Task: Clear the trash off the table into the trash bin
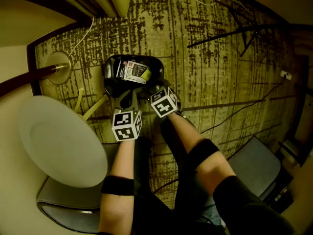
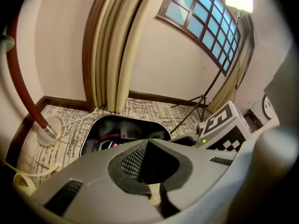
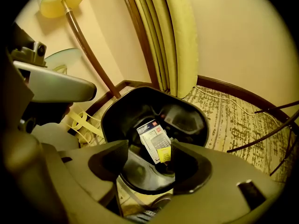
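On the patterned carpet (image 1: 210,58) beyond the far edge of the round white bench (image 1: 58,141), a black trash bin (image 1: 108,70) stands near the curtain (image 2: 117,45) and the brass base of a floor lamp (image 1: 58,67). Inside the bin lies a boxed calculator package (image 1: 135,71), tilted, its printed face up and a yellow tag at its lower end; some other items lie deeper in the bin but are too dark to tell. Both tools hang side by side over the near rim of the bin, pointing steeply down. The left gripper (image 1: 126,94) has its 2 fingers (image 2: 93,181) pressed together with nothing between them, and the bin's mouth shows just past their tips. The right gripper (image 1: 151,88) has its fingers (image 3: 79,171) spread wide apart, clamped on nothing; in the right gripper view the package (image 3: 154,141) shows through the gap, lying down in the bin (image 3: 140,104) and clear of the pads.
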Tool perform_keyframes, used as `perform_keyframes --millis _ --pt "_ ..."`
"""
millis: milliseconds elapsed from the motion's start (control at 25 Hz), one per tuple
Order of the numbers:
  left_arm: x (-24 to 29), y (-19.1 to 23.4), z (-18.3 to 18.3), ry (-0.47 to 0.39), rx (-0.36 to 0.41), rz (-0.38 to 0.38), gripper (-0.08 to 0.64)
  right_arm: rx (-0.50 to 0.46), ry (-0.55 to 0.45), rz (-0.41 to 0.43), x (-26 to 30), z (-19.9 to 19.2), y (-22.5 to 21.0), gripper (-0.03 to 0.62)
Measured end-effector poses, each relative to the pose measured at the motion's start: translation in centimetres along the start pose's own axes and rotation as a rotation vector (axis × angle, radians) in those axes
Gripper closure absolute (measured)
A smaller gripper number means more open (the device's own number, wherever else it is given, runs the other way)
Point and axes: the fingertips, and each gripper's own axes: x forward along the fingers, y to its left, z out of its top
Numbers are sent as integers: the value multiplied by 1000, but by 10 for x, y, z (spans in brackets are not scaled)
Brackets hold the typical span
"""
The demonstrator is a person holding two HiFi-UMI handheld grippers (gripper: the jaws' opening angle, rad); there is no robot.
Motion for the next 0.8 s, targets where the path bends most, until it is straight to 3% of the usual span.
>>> perform_keyframes --millis 200,360,560,800 --pt "-14 -5 7 -2 1 -1 560 3 -10 0 -17 10 5 295" --pt "-44 -16 29 -7 9 0 560 -7 -39 -9 -62 35 10 417" --pt "-104 -46 87 -59 29 -4 560 -15 -124 -35 -149 93 23 585" --pt "-199 -86 151 -154 70 -7 560 -47 -215 -7 -257 160 68 592"
